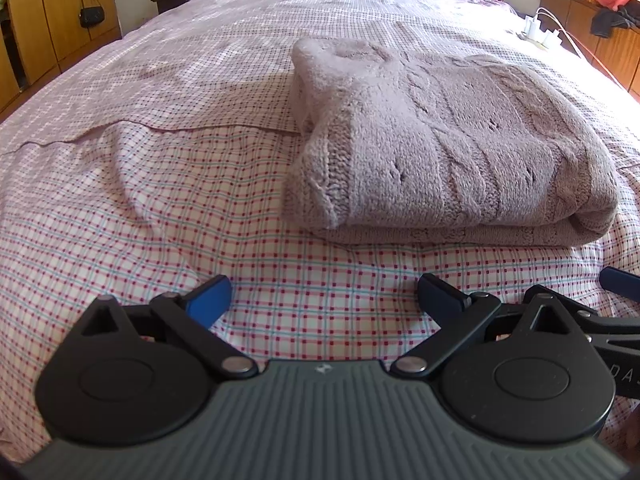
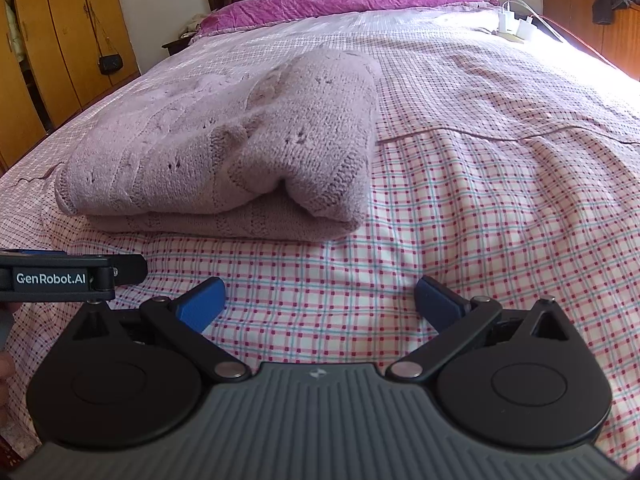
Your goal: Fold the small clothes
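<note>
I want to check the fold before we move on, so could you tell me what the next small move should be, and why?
Probably none beyond easing both grippers back. The sweater already lies folded in stacked layers on the bed, and the left gripper and right gripper are open, empty and short of it. At most, tuck in the loose cuff.

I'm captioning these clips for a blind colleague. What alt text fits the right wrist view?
A folded pale pink knitted sweater lies on a bed with a checked sheet, ahead and to the left of the open right gripper, which holds nothing. The left gripper edges in from the left, and a purple blanket covers the far end of the bed.
</note>
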